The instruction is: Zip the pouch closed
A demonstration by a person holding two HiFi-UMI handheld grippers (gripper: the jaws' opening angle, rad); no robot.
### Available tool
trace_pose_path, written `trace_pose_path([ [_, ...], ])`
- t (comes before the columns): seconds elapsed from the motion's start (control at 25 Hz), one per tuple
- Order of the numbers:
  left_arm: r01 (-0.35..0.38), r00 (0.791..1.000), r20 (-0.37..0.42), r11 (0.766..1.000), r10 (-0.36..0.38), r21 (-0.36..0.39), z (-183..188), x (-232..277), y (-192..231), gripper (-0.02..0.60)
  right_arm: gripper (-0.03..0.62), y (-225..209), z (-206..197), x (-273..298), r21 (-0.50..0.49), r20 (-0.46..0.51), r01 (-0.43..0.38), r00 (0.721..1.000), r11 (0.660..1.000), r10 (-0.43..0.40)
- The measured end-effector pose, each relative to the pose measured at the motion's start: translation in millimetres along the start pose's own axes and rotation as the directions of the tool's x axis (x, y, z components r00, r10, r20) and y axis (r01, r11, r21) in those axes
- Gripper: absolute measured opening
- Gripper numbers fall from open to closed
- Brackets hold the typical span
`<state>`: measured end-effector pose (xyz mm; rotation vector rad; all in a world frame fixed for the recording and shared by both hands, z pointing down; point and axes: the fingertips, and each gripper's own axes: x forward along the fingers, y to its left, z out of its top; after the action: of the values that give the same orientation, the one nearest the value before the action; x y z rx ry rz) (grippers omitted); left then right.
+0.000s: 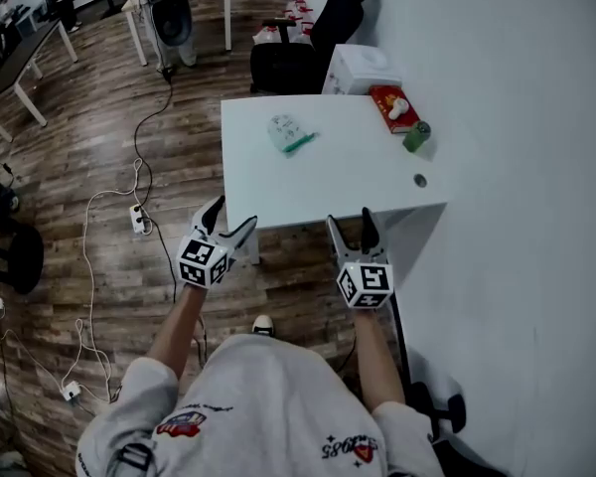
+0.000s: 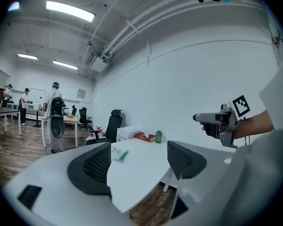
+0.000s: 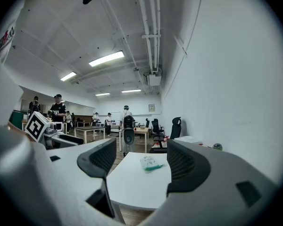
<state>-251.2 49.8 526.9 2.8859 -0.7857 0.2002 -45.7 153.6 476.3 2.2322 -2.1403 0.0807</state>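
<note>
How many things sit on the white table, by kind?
Pouch: 1
Red book: 1
White object on the book: 1
Green cup: 1
Small grey disc: 1
Total: 5

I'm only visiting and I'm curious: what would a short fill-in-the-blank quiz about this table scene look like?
1. The pouch lies on a ____ table.
2. The left gripper and the right gripper both have their jaws ____.
3. Next to the red book stands a ____ container.

Missing words: white; open; green.
</note>
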Motion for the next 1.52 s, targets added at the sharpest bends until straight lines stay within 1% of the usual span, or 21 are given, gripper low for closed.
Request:
trace_pose_path([
  [0.2,0.021,1.0,-0.016,1.0,-0.021,0.002,4,33,22,0.36,0.324,-11,0,37,0.007,-0.007,0.003,1.0,1.0,-0.003],
  [0.44,0.035,0.999,-0.035,0.999,-0.036,-0.01,3,70,32,0.36,0.319,-36,-1,66,0.018,-0.008,0.016,1.0,1.0,-0.016],
  [0.64,0.012,0.999,-0.05,1.0,-0.013,-0.014,0,104,48,0.36,0.318,-63,-14,103,0.04,-0.019,-0.001,1.0,0.999,0.001],
  [0.84,-0.036,0.999,-0.041,0.999,0.035,-0.015,6,147,68,0.36,0.316,-96,-22,153,0.043,-0.016,-0.045,0.999,0.998,0.046],
  [1.0,-0.081,0.995,-0.055,0.997,0.08,-0.019,8,195,86,0.36,0.314,-127,-31,204,0.063,-0.021,-0.095,0.995,0.993,0.097],
  [1.24,-0.126,0.99,-0.064,0.991,0.124,-0.035,22,269,102,0.36,0.311,-176,-31,277,0.064,-0.04,-0.172,0.984,0.983,0.174],
  [1.4,-0.146,0.989,-0.044,0.988,0.144,-0.059,33,320,112,0.36,0.311,-210,-33,325,0.068,-0.044,-0.227,0.972,0.972,0.23],
  [1.52,-0.168,0.985,-0.06,0.983,0.164,-0.068,36,357,121,0.36,0.311,-233,-37,359,0.078,-0.052,-0.259,0.963,0.963,0.264],
])
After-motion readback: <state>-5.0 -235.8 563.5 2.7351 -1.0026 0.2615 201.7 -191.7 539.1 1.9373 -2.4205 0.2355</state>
